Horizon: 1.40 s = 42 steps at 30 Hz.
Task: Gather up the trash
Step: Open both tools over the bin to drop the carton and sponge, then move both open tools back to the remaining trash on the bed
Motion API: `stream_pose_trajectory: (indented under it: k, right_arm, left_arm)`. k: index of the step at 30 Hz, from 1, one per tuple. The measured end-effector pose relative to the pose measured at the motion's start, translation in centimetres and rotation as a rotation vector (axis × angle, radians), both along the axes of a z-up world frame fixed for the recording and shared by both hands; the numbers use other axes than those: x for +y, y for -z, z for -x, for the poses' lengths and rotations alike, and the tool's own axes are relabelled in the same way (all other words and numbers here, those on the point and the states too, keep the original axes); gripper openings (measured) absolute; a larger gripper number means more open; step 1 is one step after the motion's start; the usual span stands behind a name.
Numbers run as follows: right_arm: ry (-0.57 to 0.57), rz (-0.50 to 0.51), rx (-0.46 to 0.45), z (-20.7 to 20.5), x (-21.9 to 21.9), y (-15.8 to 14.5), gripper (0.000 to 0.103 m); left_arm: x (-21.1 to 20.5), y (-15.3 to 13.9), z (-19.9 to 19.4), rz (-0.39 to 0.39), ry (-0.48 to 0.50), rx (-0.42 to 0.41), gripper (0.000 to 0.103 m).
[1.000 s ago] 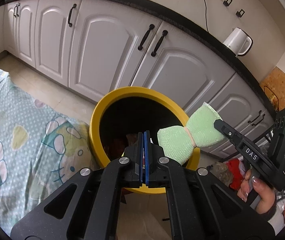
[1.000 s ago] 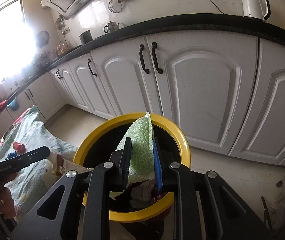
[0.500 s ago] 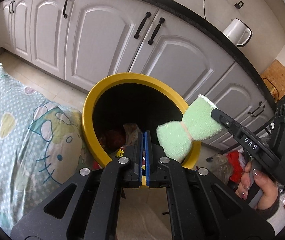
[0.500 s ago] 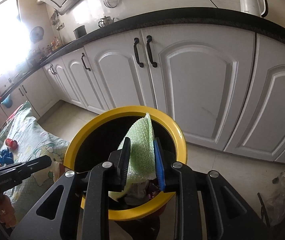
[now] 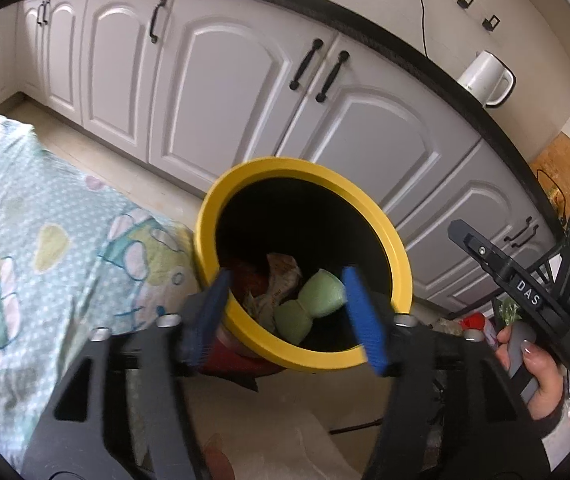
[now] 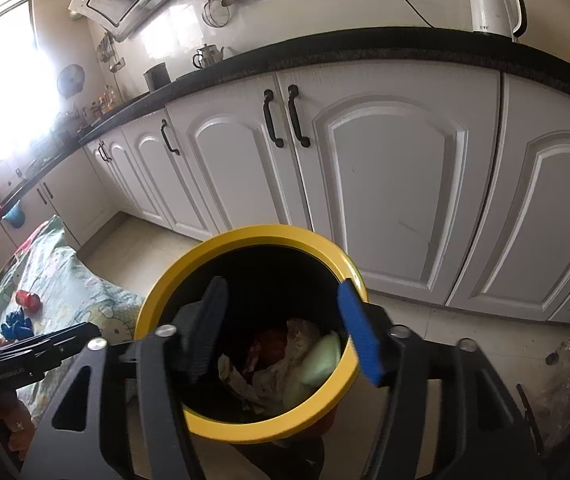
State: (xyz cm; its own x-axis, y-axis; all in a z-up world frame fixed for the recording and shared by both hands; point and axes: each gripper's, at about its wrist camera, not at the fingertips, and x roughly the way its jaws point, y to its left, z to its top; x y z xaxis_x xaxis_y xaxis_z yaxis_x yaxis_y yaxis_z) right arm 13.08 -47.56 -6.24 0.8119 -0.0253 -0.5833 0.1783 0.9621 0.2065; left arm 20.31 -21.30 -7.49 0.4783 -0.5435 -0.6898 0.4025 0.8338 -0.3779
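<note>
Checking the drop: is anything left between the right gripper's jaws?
No. In the right wrist view the right gripper has just opened, with nothing between its jaws; the green foam piece lies below in the yellow bin.

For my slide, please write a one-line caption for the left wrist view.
Open left gripper above the yellow bin, where the green sponge now lies on other trash.

Tiled floor [image 6: 425, 320] carries yellow-rimmed bin [image 6: 221, 246]; patterned cloth [image 5: 45, 216] beside it.

Each gripper [image 5: 285, 316] is built of matte black plastic arms with triangular cut-outs and silver screw heads behind blue ribbed pads [image 5: 361, 320]. White "DAS" lettering is printed on the right gripper [image 5: 481, 252], a green light glowing behind it. A dark sleeve cuff is worn below the handle.
</note>
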Motion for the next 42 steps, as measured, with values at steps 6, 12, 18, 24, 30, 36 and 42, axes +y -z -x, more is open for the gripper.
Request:
stream_pose_trajectory:
  k: [6,12,18,24,30,36,42]
  right_arm:
    - [-0.015,-0.015,-0.015,0.2,0.6,-0.7,0.074]
    - [-0.067,-0.036,-0.039,0.4,2.1,-1.9,0.075]
    - [-0.140,-0.051,-0.062,0.7,4.5,-3.1,0.075]
    - [-0.223,-0.039,-0.082,0.9,7.5,-4.1,0.075]
    - [-0.303,-0.031,-0.120,1.2,10.4,-5.2,0.075]
    - [-0.399,-0.024,-0.134,1.1,13.8,-6.0,0.075]
    - [-0.489,-0.003,-0.130,0.9,17.6,-6.2,0.075]
  left_arm:
    - [1.9,-2.0,0.6,-0.011,-0.057,-0.065,0.092]
    - [4.4,-3.8,1.4,-0.029,-0.129,-0.130,0.092]
    - [7.6,-5.1,2.4,-0.033,-0.202,-0.171,0.092]
    - [10.8,-6.0,3.6,-0.048,-0.272,-0.213,0.092]
    - [13.9,-6.9,4.6,-0.069,-0.341,-0.255,0.092]
    - [16.7,-7.6,5.5,-0.087,-0.403,-0.283,0.092]
    - [19.6,-7.9,6.2,-0.101,-0.465,-0.296,0.092]
